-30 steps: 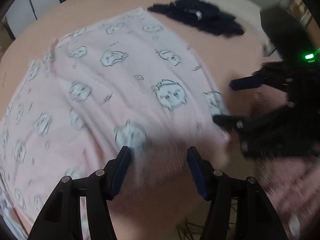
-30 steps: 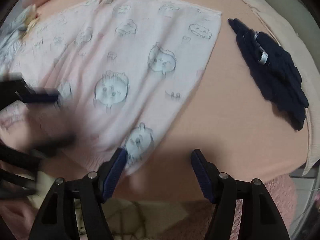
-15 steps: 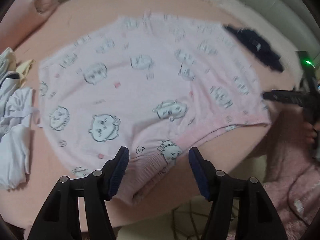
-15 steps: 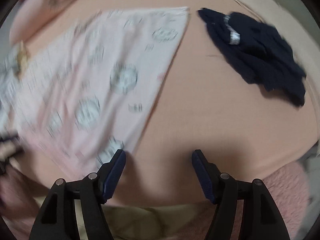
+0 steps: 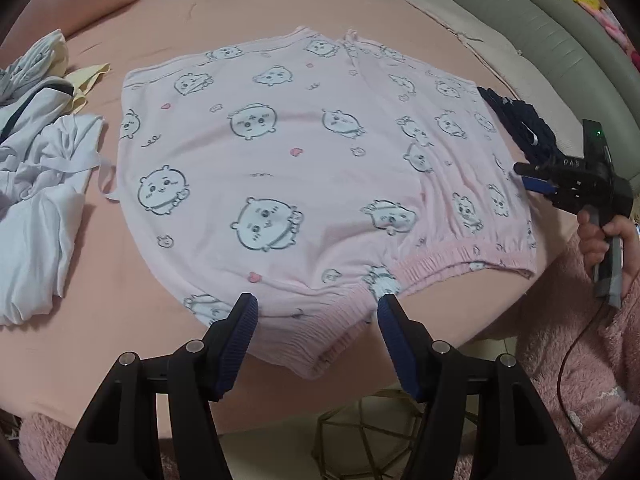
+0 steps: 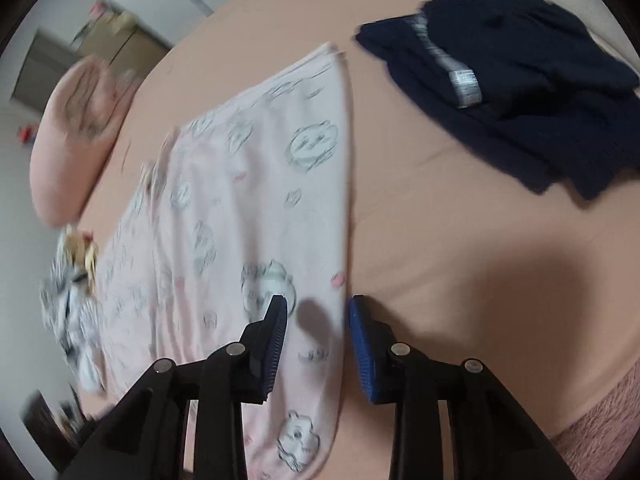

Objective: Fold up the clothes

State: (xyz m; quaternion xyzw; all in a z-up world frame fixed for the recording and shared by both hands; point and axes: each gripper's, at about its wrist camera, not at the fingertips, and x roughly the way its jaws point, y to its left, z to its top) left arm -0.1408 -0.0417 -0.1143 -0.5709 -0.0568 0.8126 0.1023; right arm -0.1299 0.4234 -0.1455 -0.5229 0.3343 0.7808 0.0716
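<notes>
Peach bedsheet (image 5: 352, 12) covering the whole surface, pink printed shorts (image 5: 304, 168) spread flat at centre, white clothes (image 5: 36, 184) left, navy garment (image 6: 516, 76) right, grey headboard (image 5: 532, 24) behind, left gripper (image 5: 316, 316) jaws wide over waistband, right gripper (image 6: 318, 316) jaws wide astride the shorts' edge.

Motion blur smears the pink pajama shorts (image 6: 248, 216) and white clothes pile (image 6: 76, 312) in the right wrist view; the frame edge crops the pile.

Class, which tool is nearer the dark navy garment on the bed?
Right. The right tool sits beside the navy garment; the left tool hovers at the pink shorts' waistband, farther off.
</notes>
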